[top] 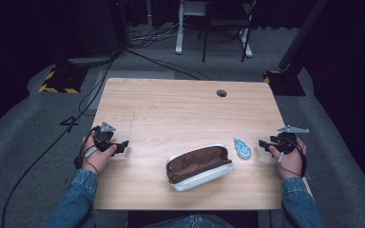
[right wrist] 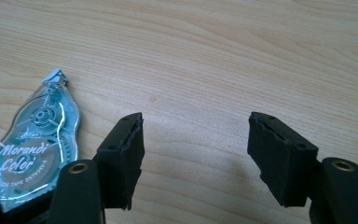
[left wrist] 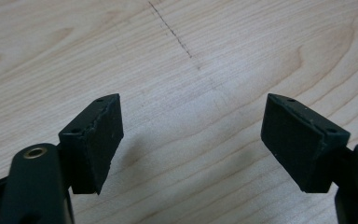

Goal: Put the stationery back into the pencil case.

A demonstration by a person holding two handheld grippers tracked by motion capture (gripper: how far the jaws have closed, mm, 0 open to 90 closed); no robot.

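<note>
An open pencil case (top: 198, 166), white outside and brown inside, lies near the table's front edge at the middle. Just right of it lies a teal correction tape dispenser (top: 242, 148), printed "Morandi Color" (right wrist: 32, 151). My right gripper (top: 262, 143) rests at the table's right edge, a short way right of the dispenser, jaws open over bare wood (right wrist: 196, 154). At the left edge my left gripper (top: 123, 145) is held low over the table, open with nothing between its jaws (left wrist: 191, 140).
The wooden table (top: 180, 109) has a round cable hole (top: 221, 93) at the back right and a faint pencil line (left wrist: 172, 32) near the left gripper. Cables, a chair and stand bases sit on the grey floor behind.
</note>
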